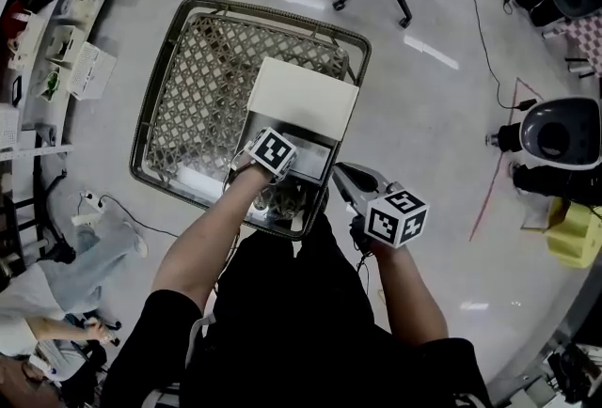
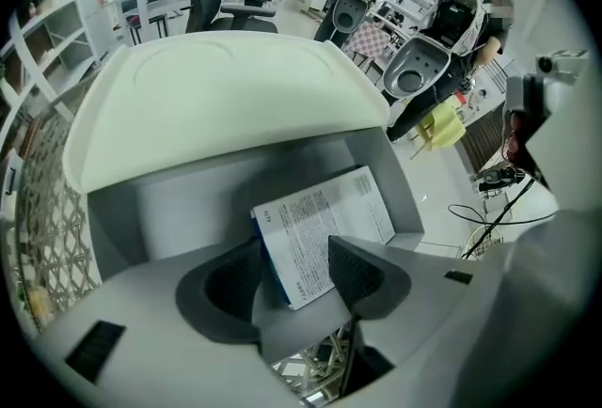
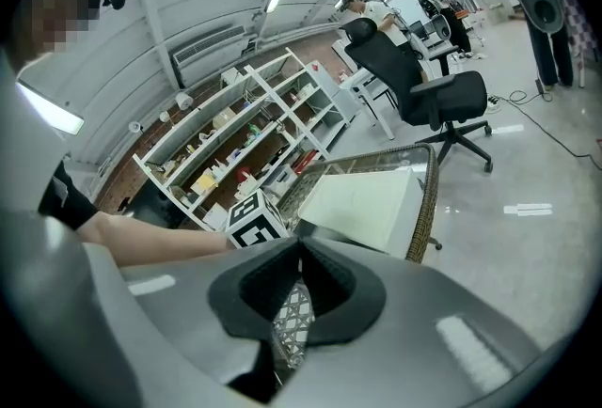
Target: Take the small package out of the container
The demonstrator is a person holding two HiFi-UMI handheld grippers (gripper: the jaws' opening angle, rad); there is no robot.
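One small package [image 2: 315, 218] lies, seemingly flat, inside one container [image 2: 188, 190].

Grey container [image 2: 188, 204] open on the near side; cream lid [image 2: 226, 86] tilted over its far edge, basket walls [image 1: 143, 129] around.

Left tool [image 2: 293, 270] and right tool [image 3: 299, 279]: my two tools have smooth pale-grey shells, each ending in two dark-grey jaws with finely ribbed pads [image 2: 356, 274]. Each carries a white cube [image 1: 273, 152] printed with black square markers. I wear a black short-sleeved shirt [image 1: 282, 331], forearms bare.
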